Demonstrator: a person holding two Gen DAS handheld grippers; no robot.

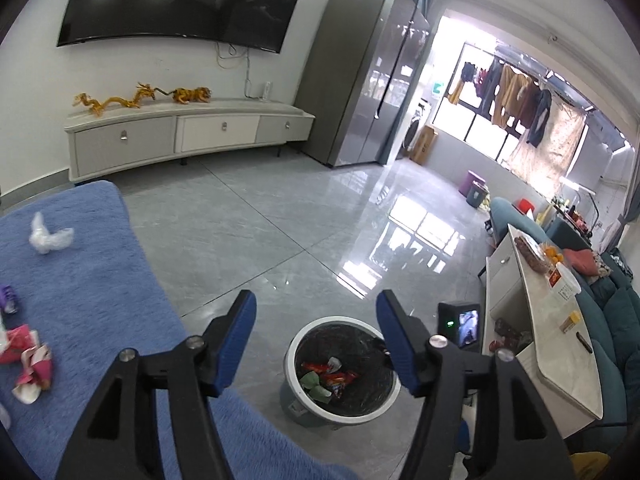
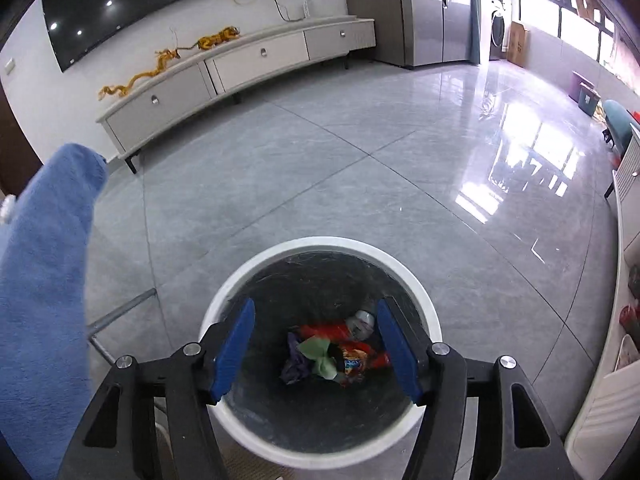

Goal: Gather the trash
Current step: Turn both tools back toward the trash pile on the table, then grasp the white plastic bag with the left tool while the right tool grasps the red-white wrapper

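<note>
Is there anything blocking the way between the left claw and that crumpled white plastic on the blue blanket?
Nothing visible does. The left gripper is open and empty, and the white plastic wad lies apart on the blue blanket, with only bare blanket between them. The pink wrappers sit nearer, off to the side.

Glossy grey stone-look floor tiles [image 2: 360,184] mirror the window light toward two o'clock. The fuzzy blue fleece cloth [image 1: 92,280] at nine o'clock looks soft and matt. A crinkled black plastic liner sits in the round, smooth white-rimmed plastic bin [image 2: 320,246]. The tall grey refrigerator [image 1: 372,88] has a sheeny metal finish.
</note>
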